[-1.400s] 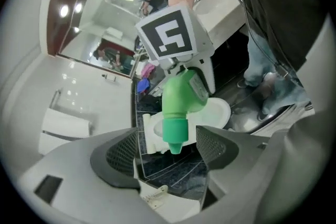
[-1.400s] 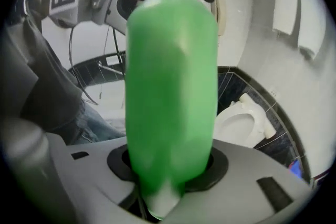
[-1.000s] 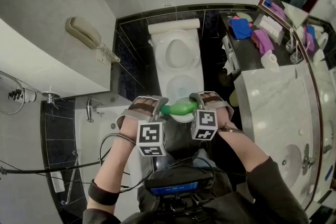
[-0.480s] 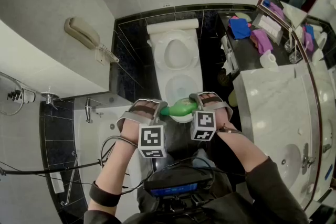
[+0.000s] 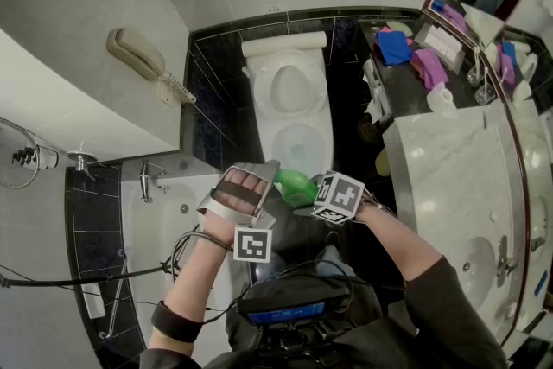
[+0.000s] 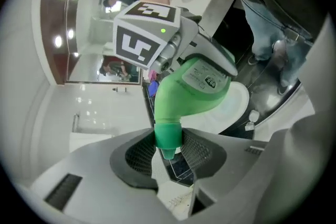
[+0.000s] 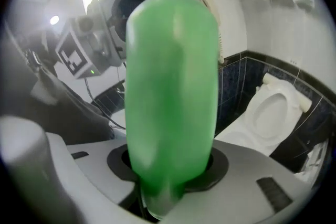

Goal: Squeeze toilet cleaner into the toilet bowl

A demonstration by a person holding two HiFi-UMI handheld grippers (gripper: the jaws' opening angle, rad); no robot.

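Your right gripper (image 7: 168,178) clamps the bottle (image 7: 173,86); your left gripper (image 6: 168,153) has just closed on its cap (image 6: 168,136). A hard twist could slip the bottle, spilling short of the toilet (image 5: 270,69).

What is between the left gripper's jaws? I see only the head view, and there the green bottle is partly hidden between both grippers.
Observer: The left gripper has just been closing its jaws. The bottle's green cap stands between the pads, which press on it.
Operator: And the right gripper?
Observer: The right gripper is clamped round the body of the green bottle.
Operator: Is the cap off already?
Observer: No, it sits on the bent neck.
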